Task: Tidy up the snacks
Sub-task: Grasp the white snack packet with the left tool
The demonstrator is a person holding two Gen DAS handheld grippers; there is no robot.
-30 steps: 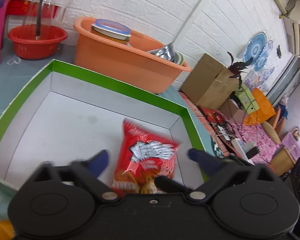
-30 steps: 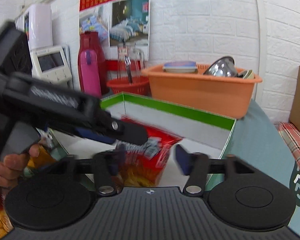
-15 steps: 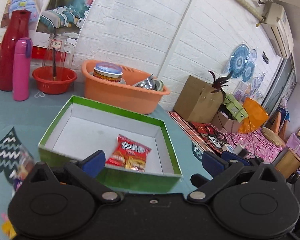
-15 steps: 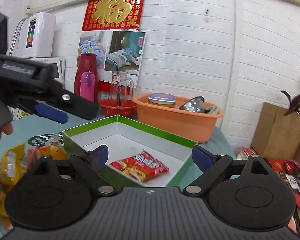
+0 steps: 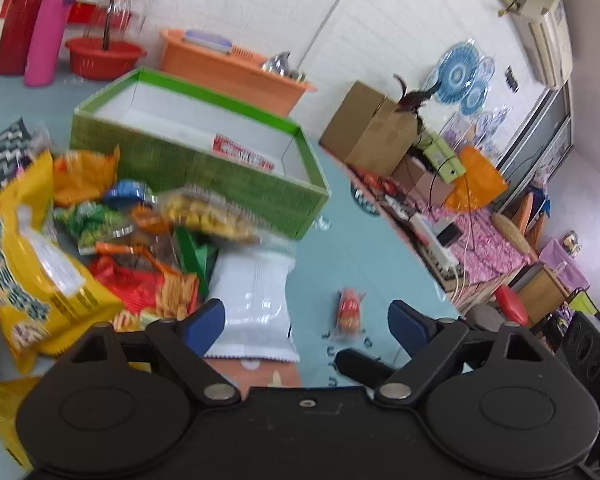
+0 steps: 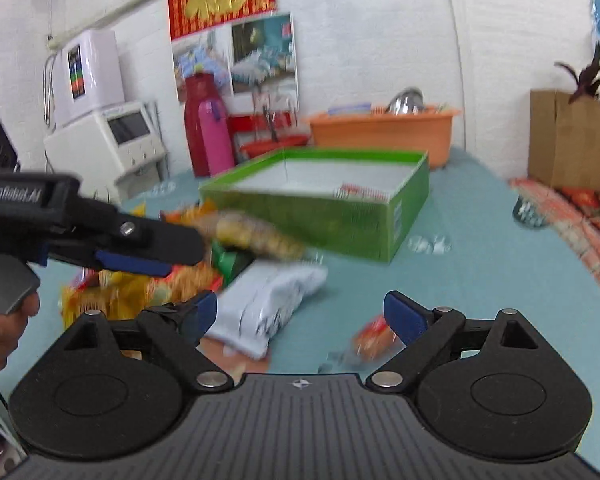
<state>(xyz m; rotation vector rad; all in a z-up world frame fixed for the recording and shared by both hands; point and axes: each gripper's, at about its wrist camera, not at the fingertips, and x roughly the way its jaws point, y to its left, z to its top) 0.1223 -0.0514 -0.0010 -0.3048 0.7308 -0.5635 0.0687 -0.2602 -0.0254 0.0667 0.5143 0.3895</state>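
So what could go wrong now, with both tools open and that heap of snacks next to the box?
The clear pack of yellow snacks leans on the green box atop the heap; pulling a neighbour could topple it. The white packet may slip from the pads. The small red snack, lying apart, could get overlooked.

Snack pile is all crinkly glossy foil and plastic film: the big yellow bag [image 5: 28, 268] has a shiny sheen, the white packet [image 5: 256, 304] looks more matt and smooth, and there's a clear plastic pack [image 5: 208, 212] of yellow snacks on top. The green box [image 5: 204, 184] looks like cardboard with a rough woven-looking outside and plain matt white paper inside, sitting on a smooth teal tablecloth [image 5: 352, 248]. Out back, the orange tub [image 6: 384, 132] is smooth plastic, and both grippers' bodies are matt black plastic.
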